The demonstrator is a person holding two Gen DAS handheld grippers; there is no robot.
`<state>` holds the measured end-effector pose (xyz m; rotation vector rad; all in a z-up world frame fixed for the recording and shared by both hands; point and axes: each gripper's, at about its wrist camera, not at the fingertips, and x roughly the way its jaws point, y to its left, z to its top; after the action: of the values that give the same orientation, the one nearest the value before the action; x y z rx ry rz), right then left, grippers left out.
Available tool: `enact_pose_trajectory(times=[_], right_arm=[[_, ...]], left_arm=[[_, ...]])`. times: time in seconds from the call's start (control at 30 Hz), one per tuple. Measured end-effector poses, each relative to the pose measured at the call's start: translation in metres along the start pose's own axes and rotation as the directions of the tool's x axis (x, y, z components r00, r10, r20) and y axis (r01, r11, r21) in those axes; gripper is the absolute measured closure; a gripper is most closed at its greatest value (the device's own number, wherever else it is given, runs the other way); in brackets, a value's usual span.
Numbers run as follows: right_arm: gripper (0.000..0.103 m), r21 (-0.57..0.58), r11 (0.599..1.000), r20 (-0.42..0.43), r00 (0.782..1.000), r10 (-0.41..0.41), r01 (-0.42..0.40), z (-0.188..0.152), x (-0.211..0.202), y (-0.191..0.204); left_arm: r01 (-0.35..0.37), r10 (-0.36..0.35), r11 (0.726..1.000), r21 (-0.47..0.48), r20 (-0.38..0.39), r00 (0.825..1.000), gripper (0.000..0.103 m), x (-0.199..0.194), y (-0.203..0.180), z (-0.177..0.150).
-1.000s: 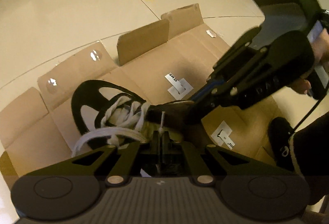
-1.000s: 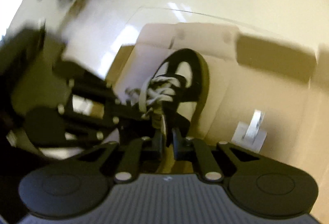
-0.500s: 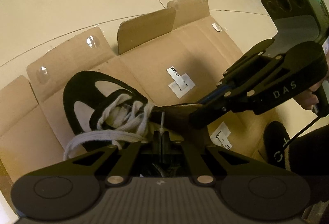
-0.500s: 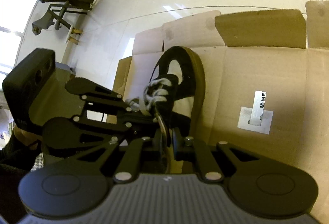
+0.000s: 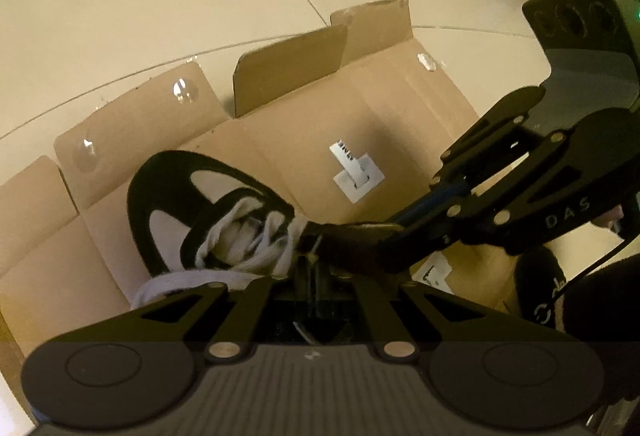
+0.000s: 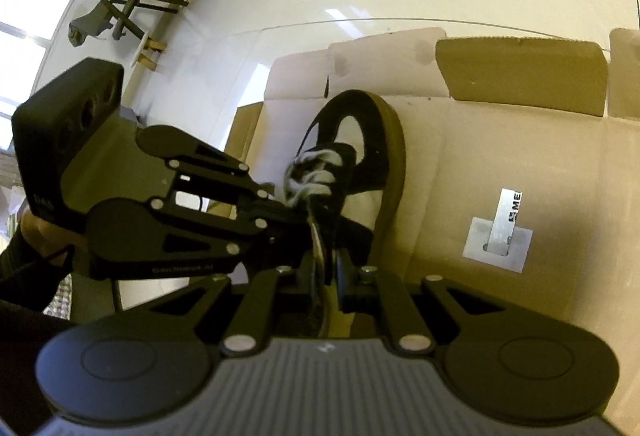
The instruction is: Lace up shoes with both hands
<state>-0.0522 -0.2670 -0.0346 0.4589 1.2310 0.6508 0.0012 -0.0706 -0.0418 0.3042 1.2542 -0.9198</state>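
Left gripper (image 5: pixel 314 268) pinched shut on white lace (image 5: pixel 240 260), right gripper (image 6: pixel 324 268) nearly closed on sneaker (image 6: pixel 360 164) collar, lace tip hidden, sneaker heel cut off behind fingers.

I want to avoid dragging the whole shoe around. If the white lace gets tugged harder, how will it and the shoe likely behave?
The white lace droops in loose loops, so it is probably floppy and will slacken before pulling. The shoe lies free on smooth cardboard, so it may slide or tilt.
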Motion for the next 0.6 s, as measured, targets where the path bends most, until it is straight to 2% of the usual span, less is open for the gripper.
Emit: enact_pose_trajectory(times=[0.13,0.27,0.33,0.4,0.43,0.47,0.6], right_arm=[[0.093,-0.005,1.0,-0.001,1.0,0.0,0.0,0.0,-0.001,0.0],[0.092,-0.022,1.0,-0.002,1.0,0.005,-0.005,0.0,0.0,0.004],[0.09,-0.021,1.0,-0.006,1.0,0.015,-0.015,0.0,0.0,0.003],[0.082,0.009,0.999,-0.002,0.999,0.053,-0.053,0.002,-0.003,-0.001],[0.079,0.028,0.997,0.005,0.998,0.068,-0.069,0.004,-0.005,-0.002],[0.072,0.062,0.994,0.029,0.995,0.091,-0.092,0.006,-0.009,-0.006],[0.077,0.118,0.987,0.112,0.989,0.094,-0.107,0.014,-0.017,-0.016]], left_arm=[[0.021,-0.021,1.0,0.009,0.041,0.999,0.102,-0.007,-0.003,0.001],[0.014,-0.016,0.999,0.05,0.036,0.999,0.102,0.0,-0.008,0.004],[0.013,-0.015,0.998,0.055,0.038,0.999,0.102,0.002,-0.008,0.004],[0.014,-0.017,0.998,0.053,0.044,0.999,0.102,0.002,-0.007,0.003],[0.015,-0.017,0.999,0.052,0.046,0.999,0.102,0.002,-0.006,0.002],[0.015,-0.018,0.999,0.052,0.049,0.999,0.102,0.001,-0.006,0.002],[0.014,-0.016,0.999,0.045,0.059,0.998,0.102,0.0,-0.005,0.0]])
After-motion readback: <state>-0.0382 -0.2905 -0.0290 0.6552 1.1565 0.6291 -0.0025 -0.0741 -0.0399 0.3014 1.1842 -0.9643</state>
